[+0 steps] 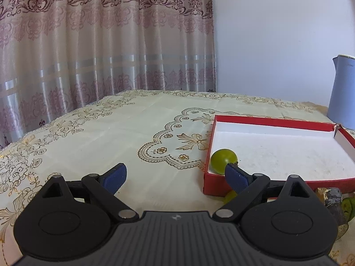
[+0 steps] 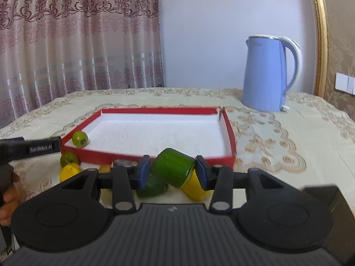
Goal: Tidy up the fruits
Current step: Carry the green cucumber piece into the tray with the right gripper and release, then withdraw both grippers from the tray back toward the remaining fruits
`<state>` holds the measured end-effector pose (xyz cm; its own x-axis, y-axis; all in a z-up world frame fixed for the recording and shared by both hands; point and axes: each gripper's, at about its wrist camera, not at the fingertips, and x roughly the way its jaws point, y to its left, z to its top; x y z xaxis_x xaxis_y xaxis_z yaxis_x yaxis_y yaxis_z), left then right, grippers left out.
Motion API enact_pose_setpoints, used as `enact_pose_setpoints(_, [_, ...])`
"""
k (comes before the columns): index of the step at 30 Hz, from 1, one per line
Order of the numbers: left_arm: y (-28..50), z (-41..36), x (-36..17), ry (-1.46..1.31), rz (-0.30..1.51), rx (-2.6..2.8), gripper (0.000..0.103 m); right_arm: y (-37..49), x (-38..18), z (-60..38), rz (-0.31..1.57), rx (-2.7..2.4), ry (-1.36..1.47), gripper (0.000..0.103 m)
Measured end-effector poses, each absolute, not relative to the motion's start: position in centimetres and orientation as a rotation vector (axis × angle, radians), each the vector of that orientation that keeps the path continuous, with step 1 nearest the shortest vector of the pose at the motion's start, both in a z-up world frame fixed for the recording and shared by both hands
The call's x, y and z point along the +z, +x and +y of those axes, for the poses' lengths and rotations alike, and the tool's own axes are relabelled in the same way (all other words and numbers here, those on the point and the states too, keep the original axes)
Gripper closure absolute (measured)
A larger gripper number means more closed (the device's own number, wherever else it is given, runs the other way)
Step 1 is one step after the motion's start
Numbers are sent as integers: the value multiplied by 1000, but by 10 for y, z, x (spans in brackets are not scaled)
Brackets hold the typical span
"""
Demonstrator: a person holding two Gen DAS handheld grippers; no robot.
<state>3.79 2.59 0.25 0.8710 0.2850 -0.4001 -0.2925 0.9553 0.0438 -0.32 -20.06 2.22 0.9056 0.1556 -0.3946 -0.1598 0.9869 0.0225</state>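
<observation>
On the left gripper I read "GenRobot.AI"; its blue pads are spread wide with nothing between. My right gripper is clenched on a green cylinder block with a yellow end, glossy like painted wood, in front of the red cardboard tray. One smooth green ball lies inside the tray's near-left corner. A pale blue kettle stands behind.

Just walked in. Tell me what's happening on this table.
Toy fruit is being sorted into a red box. The right gripper is shut on a green cylinder piece in front of the box. The left gripper is open beside the box's corner, where one green ball already sits inside.
</observation>
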Motion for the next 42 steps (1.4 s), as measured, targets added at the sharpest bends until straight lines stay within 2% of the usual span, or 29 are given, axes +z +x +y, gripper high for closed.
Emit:
enact_pose_setpoints(9, [38,27,3,-24,416,304,7,75,43,-181,430,176,-87,62])
enact_pose_setpoints(17, [39,26,2,-26,414,305,7,152,28,-172,532,110,-123,62])
enact_pose_setpoints(19, [38,27,2,-26,415,306,7,158,21,-177,559,90,-78,48])
enact_pose_setpoints(21, [38,27,2,-29,414,307,7,143,23,-183,528,88,-42,5])
enact_pose_setpoints(22, [38,27,2,-31,414,306,7,130,27,-186,490,89,-29,0])
enact_pose_setpoints(27, [38,29,2,-43,419,304,7,64,39,-211,397,167,104,0])
enact_pose_setpoints(31, [39,29,2,-48,423,302,7,21,29,-224,374,75,81,0])
enact_pose_setpoints(42, [40,25,2,-24,425,299,7,1,-7,-254,469,-143,133,0])
